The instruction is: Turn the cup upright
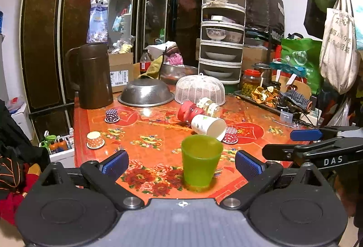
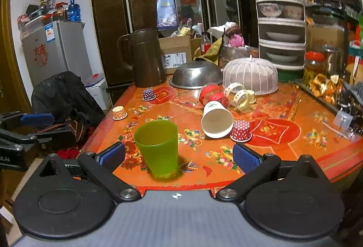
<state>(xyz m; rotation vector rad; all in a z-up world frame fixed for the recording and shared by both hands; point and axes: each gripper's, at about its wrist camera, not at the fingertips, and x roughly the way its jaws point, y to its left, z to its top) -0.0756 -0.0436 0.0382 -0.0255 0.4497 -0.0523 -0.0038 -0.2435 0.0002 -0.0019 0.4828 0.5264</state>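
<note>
A green plastic cup stands upright near the front edge of the orange floral table. It also shows in the right wrist view. My left gripper is open, its blue pads on either side of the cup without touching it. My right gripper is open and empty, with the cup just inside its left pad. A white paper cup lies on its side behind the green cup, mouth toward me; it shows in the right wrist view too.
Small dotted cups sit upside down on the table. A red jar and a clear jar lie on their sides. A steel colander, a mesh food cover, a brown jug stand behind.
</note>
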